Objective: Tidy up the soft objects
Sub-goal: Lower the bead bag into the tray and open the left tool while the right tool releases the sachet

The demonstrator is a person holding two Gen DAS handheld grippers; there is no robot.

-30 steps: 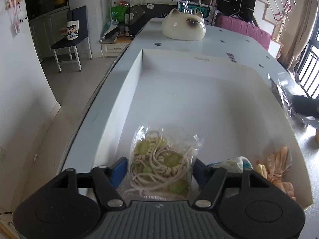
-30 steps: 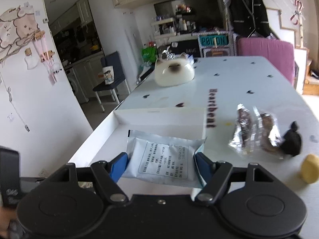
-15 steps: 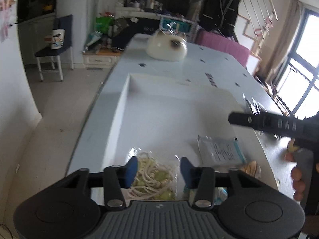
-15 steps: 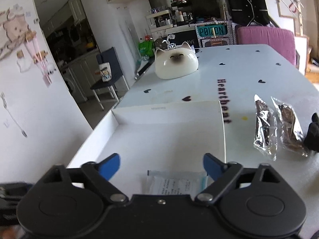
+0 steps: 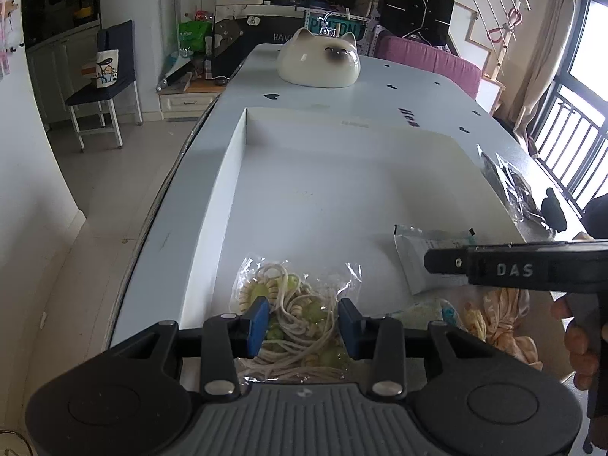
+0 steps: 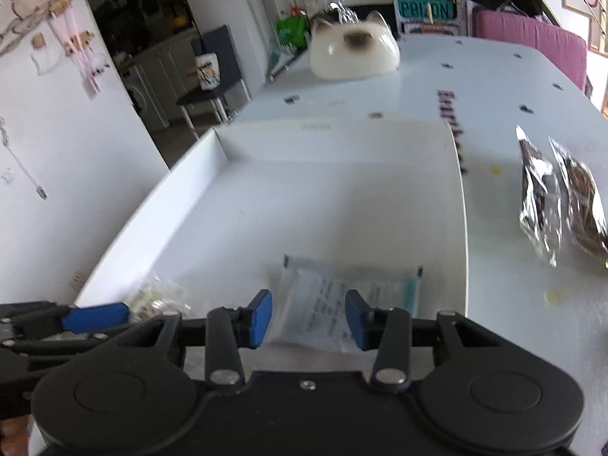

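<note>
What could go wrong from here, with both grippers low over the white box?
1. The left gripper has just been closing its jaws with the clear bag of cream cord and green beads between them. It may catch only film, which could slip or tear.
2. The right gripper, its jaws also just closing, hangs over the white printed sachet in the shallow white box. The two grippers sit close and could collide.

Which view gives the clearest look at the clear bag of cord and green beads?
The left wrist view: the bag of cord and green beads lies sharp and near-centre in the white tray. The right wrist view shows only a blurred corner at its lower left.
</note>
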